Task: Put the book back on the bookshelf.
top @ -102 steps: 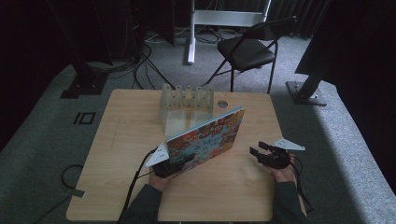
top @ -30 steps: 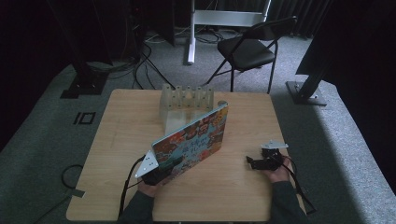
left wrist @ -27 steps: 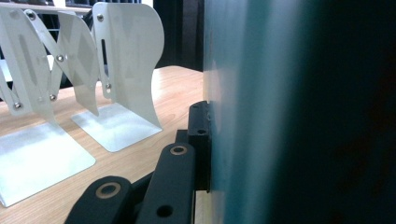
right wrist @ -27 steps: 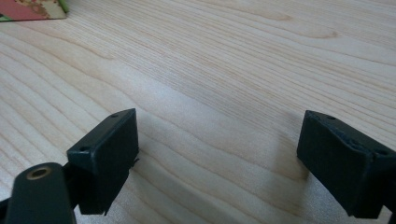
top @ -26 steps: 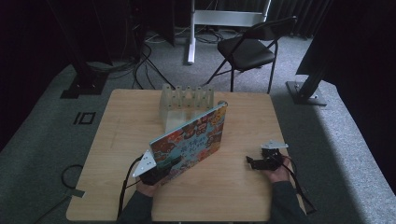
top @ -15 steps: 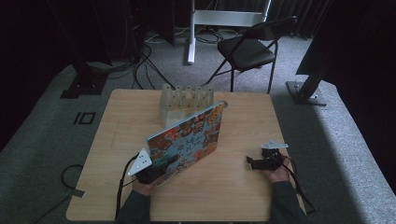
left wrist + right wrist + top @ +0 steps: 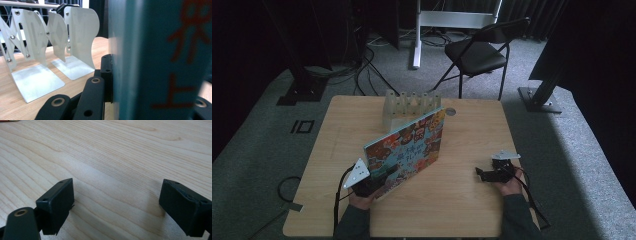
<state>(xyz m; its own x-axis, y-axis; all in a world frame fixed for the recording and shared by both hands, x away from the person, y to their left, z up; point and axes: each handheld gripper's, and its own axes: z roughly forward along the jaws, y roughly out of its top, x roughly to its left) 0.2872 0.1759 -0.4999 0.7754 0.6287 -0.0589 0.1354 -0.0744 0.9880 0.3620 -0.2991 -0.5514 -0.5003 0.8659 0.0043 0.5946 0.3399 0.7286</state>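
1. The left gripper [image 7: 379,176] is at the near left part of the table [image 7: 462,210], and the person's left hand [image 7: 361,199] holds it from below.
2. Its 2 fingers [image 7: 106,75] are clamped on the lower corner of a book [image 7: 407,150], which is lifted and tilted.
3. The right gripper [image 7: 482,174] is low over the near right part of the table, held by the right hand [image 7: 508,184].
4. Its 2 fingers [image 7: 56,205] stand wide apart, with nothing between them, and point toward the left.
5. Both sleeves enter from the bottom edge of the high view.

Book [image 7: 160,60] blurred, cut off at right edge; hides left hand-held gripper's [image 7: 110,82] far jaw.
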